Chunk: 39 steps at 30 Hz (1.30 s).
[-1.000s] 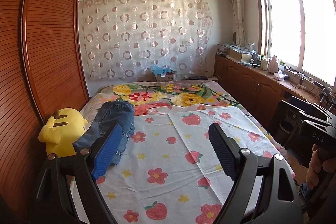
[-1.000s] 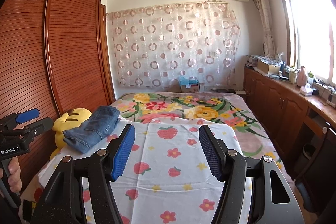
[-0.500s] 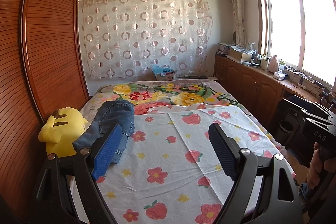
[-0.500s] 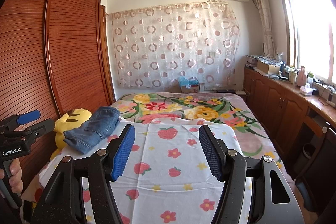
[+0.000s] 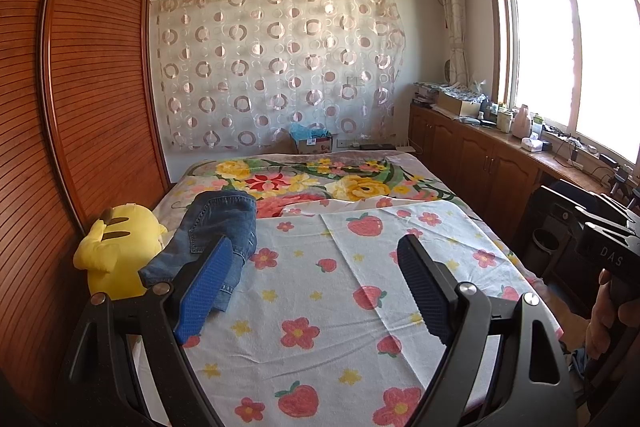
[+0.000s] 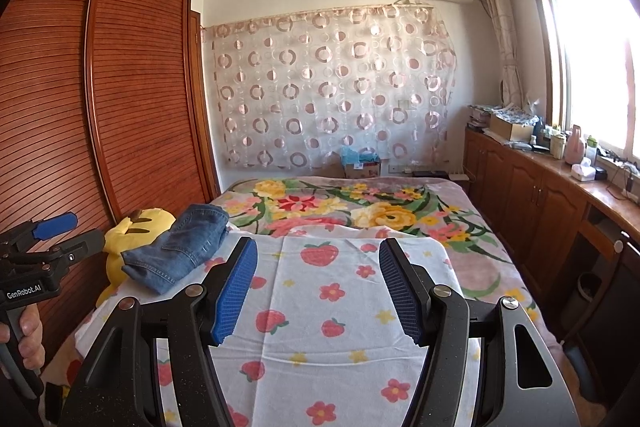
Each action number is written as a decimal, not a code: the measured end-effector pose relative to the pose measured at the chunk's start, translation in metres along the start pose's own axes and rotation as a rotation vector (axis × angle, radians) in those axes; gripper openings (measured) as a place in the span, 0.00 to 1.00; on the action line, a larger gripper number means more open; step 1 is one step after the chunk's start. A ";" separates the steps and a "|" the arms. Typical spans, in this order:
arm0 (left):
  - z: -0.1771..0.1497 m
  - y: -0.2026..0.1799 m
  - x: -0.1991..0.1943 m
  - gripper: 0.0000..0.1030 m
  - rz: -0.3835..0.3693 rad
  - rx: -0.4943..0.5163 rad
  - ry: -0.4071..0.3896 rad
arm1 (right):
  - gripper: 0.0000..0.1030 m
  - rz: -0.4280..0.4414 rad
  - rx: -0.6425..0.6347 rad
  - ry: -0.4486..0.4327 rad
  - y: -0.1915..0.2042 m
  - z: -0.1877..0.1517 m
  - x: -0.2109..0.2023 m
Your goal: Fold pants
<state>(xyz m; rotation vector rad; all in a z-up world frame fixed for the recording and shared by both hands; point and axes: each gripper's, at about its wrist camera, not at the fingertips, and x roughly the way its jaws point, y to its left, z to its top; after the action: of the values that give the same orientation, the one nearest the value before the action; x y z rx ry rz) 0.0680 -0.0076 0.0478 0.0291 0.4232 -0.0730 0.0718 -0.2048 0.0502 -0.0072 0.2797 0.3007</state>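
Observation:
A folded pair of blue jeans [image 5: 216, 231] lies at the left edge of the bed, against a yellow plush toy [image 5: 116, 251]. The right wrist view shows the same jeans [image 6: 184, 247] left of my fingers. My left gripper [image 5: 314, 259] hangs open over the strawberry sheet [image 5: 320, 307]; its left blue pad overlaps the jeans' near end in the picture, apart from them. My right gripper [image 6: 318, 259] is open too, with nothing between its pads, above the sheet [image 6: 320, 307]. Each hand-held gripper shows at the edge of the other's view.
A slatted wooden wardrobe [image 5: 80, 107] runs along the bed's left side. Low wooden cabinets [image 5: 480, 163] with bottles and boxes line the right wall under the window. A floral blanket [image 5: 320, 183] covers the far half of the bed. A cardboard box [image 5: 314, 145] stands by the curtain.

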 end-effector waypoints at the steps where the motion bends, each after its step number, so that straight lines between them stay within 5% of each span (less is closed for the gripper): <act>1: 0.000 0.000 0.000 0.83 -0.001 0.000 0.000 | 0.64 0.000 -0.001 -0.001 0.000 0.000 0.000; 39: 0.000 0.001 -0.001 0.83 0.001 -0.003 -0.001 | 0.64 -0.002 -0.002 -0.008 -0.001 -0.001 0.001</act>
<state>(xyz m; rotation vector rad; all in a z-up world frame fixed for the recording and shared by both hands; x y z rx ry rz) 0.0673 -0.0069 0.0482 0.0263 0.4223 -0.0713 0.0723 -0.2057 0.0490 -0.0079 0.2711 0.2986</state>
